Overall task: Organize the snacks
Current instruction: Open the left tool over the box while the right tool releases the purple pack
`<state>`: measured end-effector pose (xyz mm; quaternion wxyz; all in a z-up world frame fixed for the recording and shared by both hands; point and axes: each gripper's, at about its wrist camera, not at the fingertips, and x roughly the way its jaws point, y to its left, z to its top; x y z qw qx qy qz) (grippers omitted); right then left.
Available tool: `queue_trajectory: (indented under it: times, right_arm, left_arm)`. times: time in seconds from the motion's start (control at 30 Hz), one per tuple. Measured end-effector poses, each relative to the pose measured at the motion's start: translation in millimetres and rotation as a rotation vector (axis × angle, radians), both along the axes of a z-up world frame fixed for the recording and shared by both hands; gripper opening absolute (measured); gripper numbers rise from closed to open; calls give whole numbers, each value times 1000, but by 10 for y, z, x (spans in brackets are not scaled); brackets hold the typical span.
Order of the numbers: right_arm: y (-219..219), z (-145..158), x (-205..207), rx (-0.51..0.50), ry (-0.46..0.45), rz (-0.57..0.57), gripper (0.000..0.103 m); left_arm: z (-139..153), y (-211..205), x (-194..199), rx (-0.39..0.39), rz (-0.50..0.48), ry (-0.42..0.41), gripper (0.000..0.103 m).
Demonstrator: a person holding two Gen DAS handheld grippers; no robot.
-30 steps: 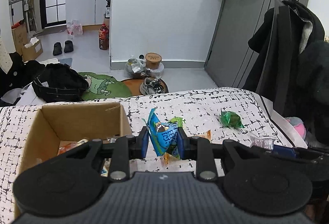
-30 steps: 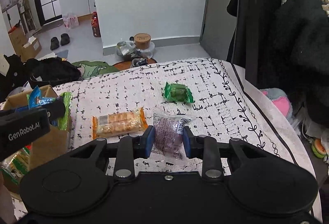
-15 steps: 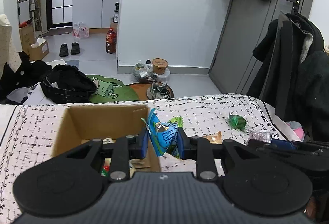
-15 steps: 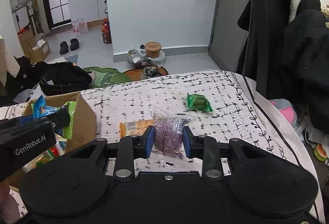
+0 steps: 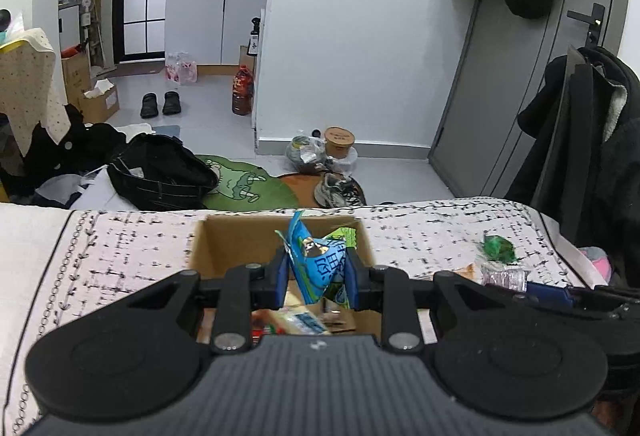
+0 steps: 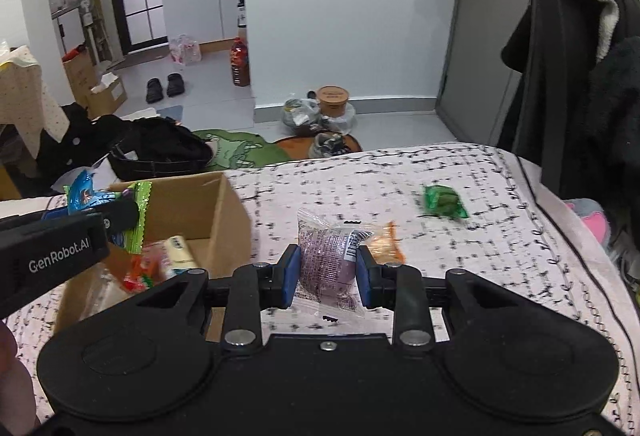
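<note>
My left gripper (image 5: 316, 272) is shut on a blue snack packet (image 5: 318, 264) with a green packet behind it, held over the open cardboard box (image 5: 240, 240) that holds several snacks. In the right wrist view that same gripper (image 6: 116, 213) hangs above the box (image 6: 224, 211) at the left. My right gripper (image 6: 327, 272) is shut on a clear packet with a purple snack (image 6: 326, 260), above the patterned cloth just right of the box. An orange packet (image 6: 384, 242) and a green packet (image 6: 442, 200) lie on the cloth further right.
The table's white cloth with black marks (image 6: 480, 256) ends at the right by hanging dark coats (image 6: 580, 75). Beyond the far edge the floor holds a black bag (image 5: 160, 171), a green mat (image 5: 244, 187), shoes and bags. A pink soft thing (image 6: 588, 215) sits beside the right edge.
Both grippers have travelled left with their packets. The left one has passed from beside the box to over its opening; the right one has come close to the box's right wall.
</note>
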<state>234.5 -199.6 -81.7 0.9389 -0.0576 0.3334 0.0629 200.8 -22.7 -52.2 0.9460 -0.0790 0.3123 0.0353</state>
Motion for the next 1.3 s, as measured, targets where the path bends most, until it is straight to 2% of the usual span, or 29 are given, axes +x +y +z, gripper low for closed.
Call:
queue_trajectory:
  times: [0.27,0.57,0.73,0.83,0.97,1.3]
  right_arm:
    - [304,22,-2,20,-10,50,29]
    - [520,-35,127,37,11,93,29]
    - [559,-46,192,45,22,91,29]
    - [587,-68,202,45,25,94,29]
    - [592,-75,194,50,30,99,29]
    - [621,-26,231,86,14,110,29]
  left_arm:
    - [-66,302,-18,28,26,20,27]
    - [-183,488,137,-23,44,47,27]
    - [-204,539,286,-38,48,25,28]
    - [-217,555,341,-59,45,19,31]
    - [-185,594,319,-91,58,4,46]
    - [-73,719,192,-51,126,0,46]
